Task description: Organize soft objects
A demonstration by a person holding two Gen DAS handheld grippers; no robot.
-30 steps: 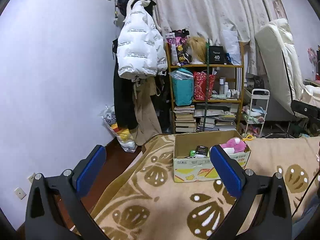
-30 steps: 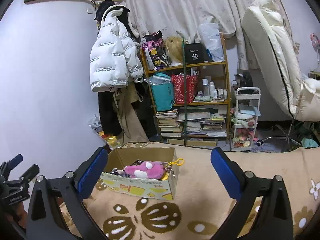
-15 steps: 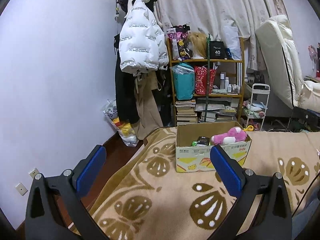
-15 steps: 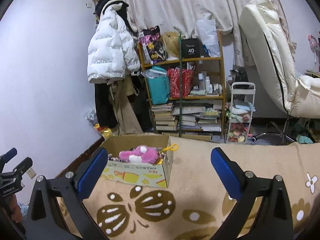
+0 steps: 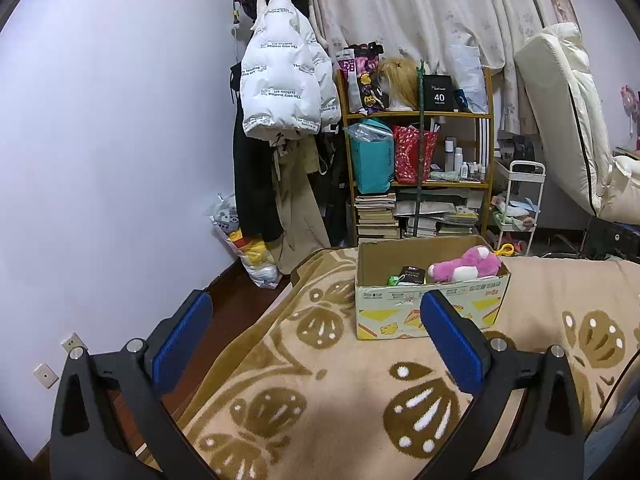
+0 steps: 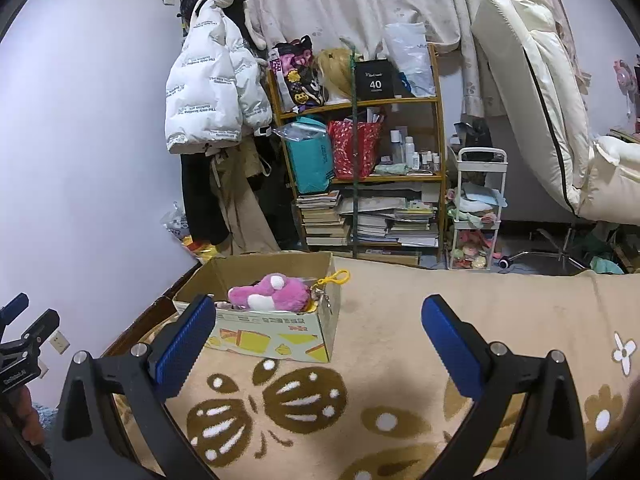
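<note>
Both views are evenly lit by soft, cool indoor light with a bluish-violet cast on the wall [image 5: 120, 140]; its source is out of frame. Shadows are faint and diffuse. No glare shows. Fisheye distortion bends the curtain [image 6: 360, 4] and the wall at the edges, and black vignette fills the corners. Focus is sharp throughout, with slight softness toward the rim.

lavender walls [image 5: 120, 140], cluttered wooden shelf [image 5: 416, 114], pale curtains [image 5: 400, 4]
</note>
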